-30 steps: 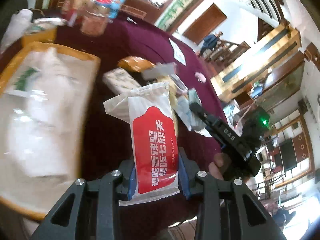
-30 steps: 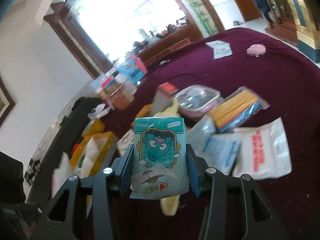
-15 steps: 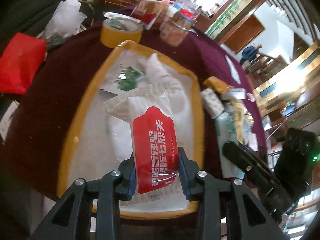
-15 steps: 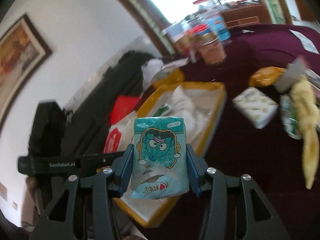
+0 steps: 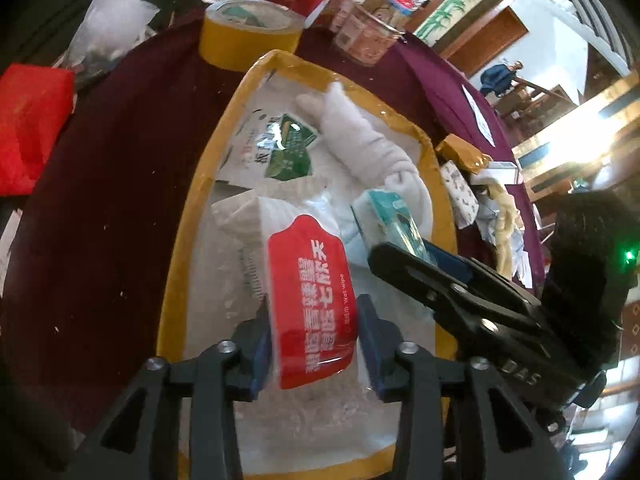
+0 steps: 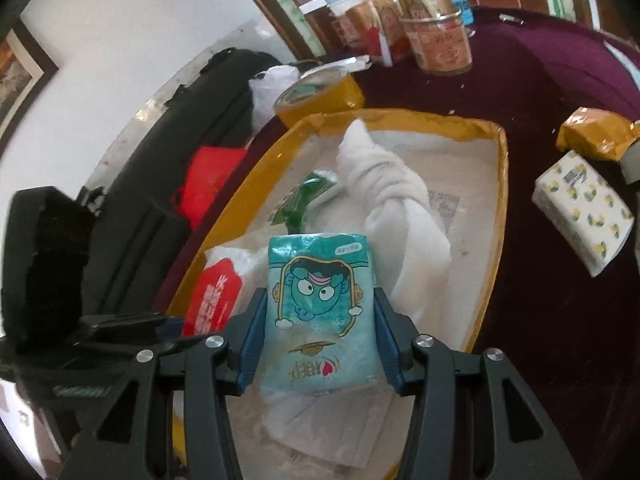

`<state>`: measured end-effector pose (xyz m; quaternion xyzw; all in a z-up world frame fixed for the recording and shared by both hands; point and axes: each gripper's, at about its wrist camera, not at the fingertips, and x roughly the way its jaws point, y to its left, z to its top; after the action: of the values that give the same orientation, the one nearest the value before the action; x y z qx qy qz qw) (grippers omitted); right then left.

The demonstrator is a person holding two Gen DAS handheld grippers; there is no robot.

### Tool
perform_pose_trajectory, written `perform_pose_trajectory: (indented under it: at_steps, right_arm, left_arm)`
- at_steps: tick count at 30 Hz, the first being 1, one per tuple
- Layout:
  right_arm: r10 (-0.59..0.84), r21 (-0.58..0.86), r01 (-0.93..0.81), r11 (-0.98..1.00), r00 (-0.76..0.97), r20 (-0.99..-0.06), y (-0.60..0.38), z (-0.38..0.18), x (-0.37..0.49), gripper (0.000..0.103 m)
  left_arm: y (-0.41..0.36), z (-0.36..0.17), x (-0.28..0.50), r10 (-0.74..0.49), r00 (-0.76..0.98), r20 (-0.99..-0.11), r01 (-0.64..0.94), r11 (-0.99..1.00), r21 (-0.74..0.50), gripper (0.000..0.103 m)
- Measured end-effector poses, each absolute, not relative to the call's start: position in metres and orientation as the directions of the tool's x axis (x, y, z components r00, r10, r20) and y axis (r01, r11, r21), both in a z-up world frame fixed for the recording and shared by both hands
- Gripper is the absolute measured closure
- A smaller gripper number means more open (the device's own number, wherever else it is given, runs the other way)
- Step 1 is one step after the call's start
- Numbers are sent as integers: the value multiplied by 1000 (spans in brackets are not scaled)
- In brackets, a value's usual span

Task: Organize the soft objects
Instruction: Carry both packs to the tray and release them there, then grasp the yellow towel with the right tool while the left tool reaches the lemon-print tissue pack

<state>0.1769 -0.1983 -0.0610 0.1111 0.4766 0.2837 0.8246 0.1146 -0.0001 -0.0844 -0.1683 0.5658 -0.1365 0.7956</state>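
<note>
Standing lengthwise between the blue pads of the left gripper, the red-labelled wet-wipe packet runs its long axis from the bottom centre of the left wrist view toward the upper left, its crinkled white end pointing away from the camera; the jaws are opening, a gap shows beside the packet at the right-hand pad, and the packet hangs over the yellow-rimmed tray. In the right wrist view, the teal tissue pack with a cartoon face sits upright in the lower centre between the pads of the right gripper, its long axis running up the frame along the fingers and its printed face toward the camera; these jaws are also opening, though the pads appear to touch the pack's sides. This pack likewise lies above the tray, whose rim fills the middle of the frame. Inside the tray, a knotted white towel extends from the upper centre toward the lower right, beside a green-and-white sachet. A lemon-print tissue pack rests on the maroon tablecloth at the right edge, well apart from the tray.
</note>
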Motion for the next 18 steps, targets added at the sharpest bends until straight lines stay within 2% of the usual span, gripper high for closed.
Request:
perform_pose_trajectory:
  at_steps: [2, 3, 5, 6, 14, 18]
  right_arm:
    - [559, 439, -356, 825, 397, -728, -198, -61, 178, 50]
    - [562, 441, -357, 823, 402, -723, -199, -61, 177, 45]
    - [581, 467, -350, 812, 406, -705, -205, -59, 175, 38]
    - [599, 487, -352, 800, 406, -690, -207, -59, 175, 35]
    - [674, 550, -390, 739, 451, -585, -243, -35, 144, 32]
    - [663, 558, -366, 745, 496, -561, -285, -30, 126, 31]
  left_arm:
    - [-2, -81, 110, -401, 334, -853, 30, 909, -415, 50]
    - [-1, -78, 106, -383, 349, -855, 22, 916, -401, 39]
    - [4, -73, 99, -362, 390, -847, 4, 920, -391, 25]
    - [6, -71, 95, -358, 401, -843, -2, 920, -392, 25]
    - [-6, -46, 58, -334, 515, -790, 6, 923, -386, 25]
    - [-34, -34, 47, -399, 543, -739, 88, 902, -422, 25]
